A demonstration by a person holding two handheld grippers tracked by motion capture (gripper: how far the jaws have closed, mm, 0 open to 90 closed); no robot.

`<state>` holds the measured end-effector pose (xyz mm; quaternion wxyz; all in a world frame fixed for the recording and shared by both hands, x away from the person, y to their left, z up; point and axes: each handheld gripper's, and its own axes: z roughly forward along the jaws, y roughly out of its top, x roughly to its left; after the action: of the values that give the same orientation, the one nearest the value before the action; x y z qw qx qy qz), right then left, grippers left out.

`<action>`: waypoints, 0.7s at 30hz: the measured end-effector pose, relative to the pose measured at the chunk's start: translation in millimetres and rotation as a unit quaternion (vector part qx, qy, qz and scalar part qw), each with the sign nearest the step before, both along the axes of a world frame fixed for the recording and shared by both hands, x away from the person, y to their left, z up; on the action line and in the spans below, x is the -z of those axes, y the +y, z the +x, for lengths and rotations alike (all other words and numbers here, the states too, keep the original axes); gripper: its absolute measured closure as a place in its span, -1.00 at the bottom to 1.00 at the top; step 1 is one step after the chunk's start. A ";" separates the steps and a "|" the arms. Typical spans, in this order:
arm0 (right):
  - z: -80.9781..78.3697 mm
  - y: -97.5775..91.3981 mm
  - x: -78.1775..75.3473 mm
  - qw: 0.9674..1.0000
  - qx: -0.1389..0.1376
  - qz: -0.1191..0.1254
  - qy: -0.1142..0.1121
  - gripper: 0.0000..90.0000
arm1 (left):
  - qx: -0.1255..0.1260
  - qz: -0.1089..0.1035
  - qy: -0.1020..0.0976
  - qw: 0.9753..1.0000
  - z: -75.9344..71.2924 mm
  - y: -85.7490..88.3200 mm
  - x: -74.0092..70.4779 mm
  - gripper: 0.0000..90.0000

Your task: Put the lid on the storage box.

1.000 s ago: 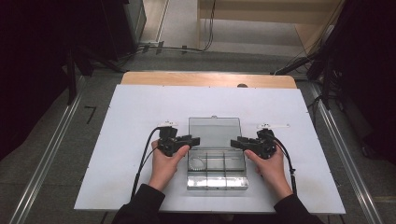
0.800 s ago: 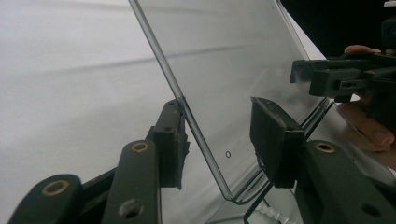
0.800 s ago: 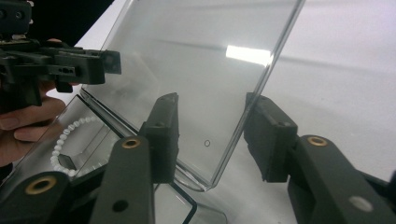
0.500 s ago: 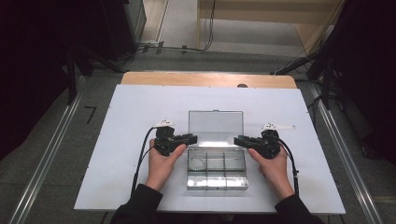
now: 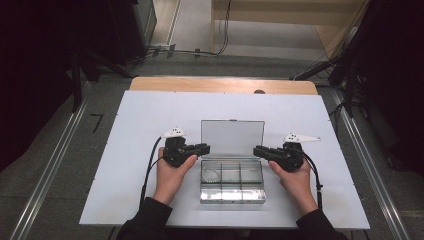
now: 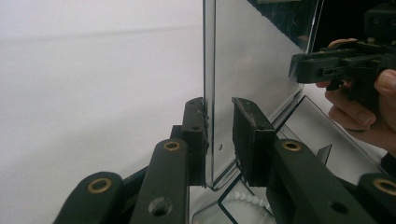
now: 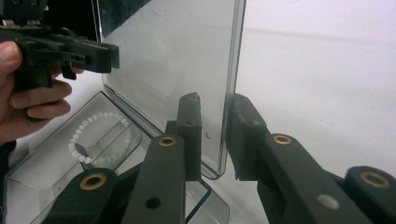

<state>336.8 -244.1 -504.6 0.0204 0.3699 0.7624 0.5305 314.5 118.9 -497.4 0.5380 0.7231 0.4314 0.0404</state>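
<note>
Lid [image 5: 232, 137] of the clear compartment box [image 5: 232, 182]: standing upright at frame centre in the high view, hinged along the far edge of the box, long axis running left–right across the picture.

Left gripper [image 6: 219, 135]: jaws have just been closing and now stand narrow, straddling the lid's left side edge. In the left gripper view the left pad looks against the plastic; the right pad shows a thin gap. I judge the lid not yet pinched.

Right gripper [image 7: 217, 135]: same picture, mirrored. Jaws have just been closing, narrow, either side of the lid's right side edge; small gaps show on both faces.

Both grippers [image 5: 200, 149] [image 5: 262, 151] point inward at each other along the lid's long axis, equally near it, one at each end.

Bead bracelet [image 7: 95, 135] lies in the left compartment, lower left of the right gripper view, nearer my left hand [image 5: 170, 175].

Box sits mid-lower on the white table [image 5: 125, 150].
</note>
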 end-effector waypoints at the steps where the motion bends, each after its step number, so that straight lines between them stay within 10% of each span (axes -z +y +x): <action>1: -0.5 0.1 -0.3 1.000 -0.001 -0.001 -0.003 0.66 | -0.003 -0.001 -0.002 1.000 0.3 0.1 -1.2 0.64; 10: -3.8 0.1 -0.7 0.999 -0.005 -0.010 -0.029 0.66 | -0.029 -0.010 -0.042 0.999 0.6 -2.5 -19.2 0.52; 21: -4.6 2.5 -6.6 1.000 0.001 -0.016 -0.009 0.54 | -0.021 -0.001 -0.061 0.998 -8.5 -2.7 -22.1 0.62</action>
<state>332.1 -241.6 -498.0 0.0335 0.3656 0.7706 0.5210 306.0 116.2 -475.2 0.5635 0.7094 0.4125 0.0954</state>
